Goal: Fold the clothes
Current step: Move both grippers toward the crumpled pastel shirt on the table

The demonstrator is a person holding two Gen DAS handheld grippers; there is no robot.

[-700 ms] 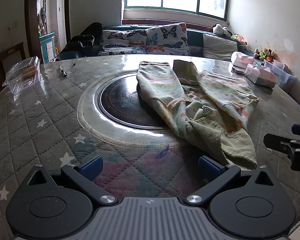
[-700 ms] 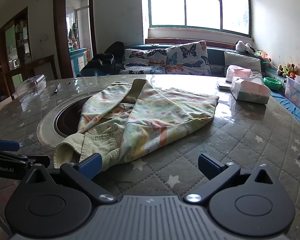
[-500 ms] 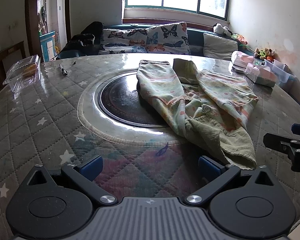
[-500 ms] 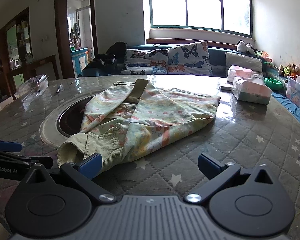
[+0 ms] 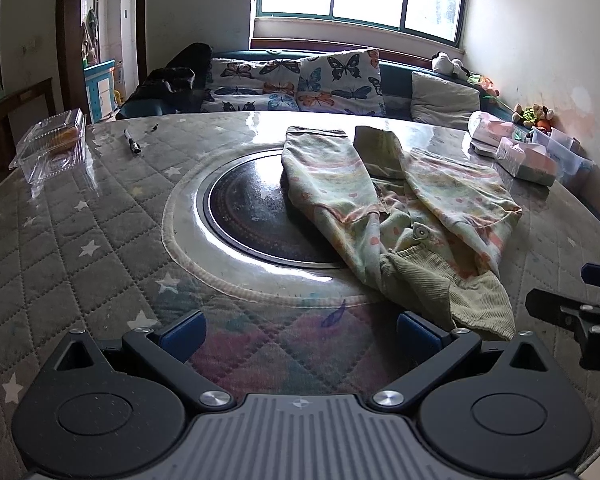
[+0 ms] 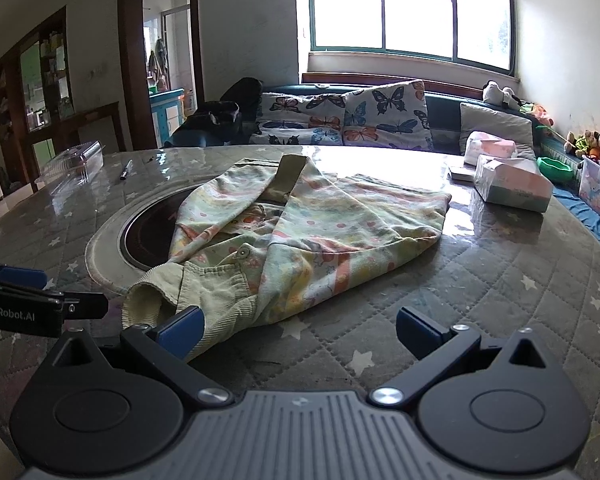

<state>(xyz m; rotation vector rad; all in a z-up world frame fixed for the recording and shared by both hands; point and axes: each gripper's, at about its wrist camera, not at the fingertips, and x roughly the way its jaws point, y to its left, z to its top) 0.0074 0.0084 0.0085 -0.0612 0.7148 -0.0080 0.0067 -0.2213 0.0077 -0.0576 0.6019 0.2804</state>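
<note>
A pale green patterned pair of child's trousers (image 5: 396, 208) lies crumpled on the round quilted table (image 5: 80, 240), partly over the dark centre plate (image 5: 252, 216). It also shows in the right wrist view (image 6: 300, 236). The waistband with a snap button points toward me. My left gripper (image 5: 300, 332) is open and empty, just short of the waistband's near edge. My right gripper (image 6: 300, 332) is open and empty; its left finger (image 6: 180, 328) is at the waistband corner. Each gripper shows in the other's view, the right one (image 5: 580, 308) and the left one (image 6: 40, 300).
A clear plastic box (image 5: 52, 144) and a pen (image 5: 131, 142) lie at the table's far left. Tissue packs (image 6: 512, 184) and storage boxes (image 5: 556, 148) sit at the far right. A sofa with butterfly cushions (image 5: 300, 84) stands behind the table.
Both grippers have pulled back slightly from the trousers. The trousers have not moved.
</note>
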